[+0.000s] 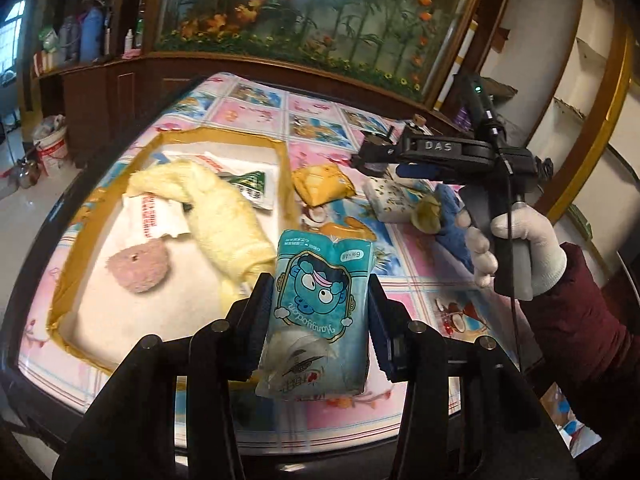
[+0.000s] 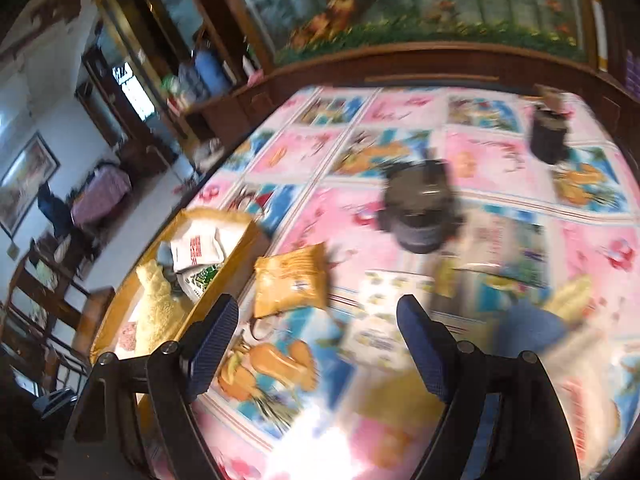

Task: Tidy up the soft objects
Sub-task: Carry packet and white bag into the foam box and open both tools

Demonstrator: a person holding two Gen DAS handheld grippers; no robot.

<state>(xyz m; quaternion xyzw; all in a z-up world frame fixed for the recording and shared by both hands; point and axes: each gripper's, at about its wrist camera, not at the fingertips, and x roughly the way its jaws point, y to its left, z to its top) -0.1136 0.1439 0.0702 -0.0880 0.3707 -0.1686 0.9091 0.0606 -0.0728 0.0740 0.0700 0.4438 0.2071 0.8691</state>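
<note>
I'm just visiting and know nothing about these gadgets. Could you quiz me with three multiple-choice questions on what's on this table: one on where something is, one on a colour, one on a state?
1. Where does the pink plush pad lie?
A. inside the cardboard box
B. on the floor
C. on a shelf

2. What colour is the tissue pack that the left gripper holds?
A. red
B. blue
C. black

3. How is the right gripper?
A. shut on a towel
B. shut on a bottle
C. open

Answers: 1 A, it rests beside the yellow towel within the box walls. 2 B, its wrapper is blue with a cartoon face. 3 C, nothing sits between its parted fingers.

"DAS" on the right gripper [image 1: 436, 146]
</note>
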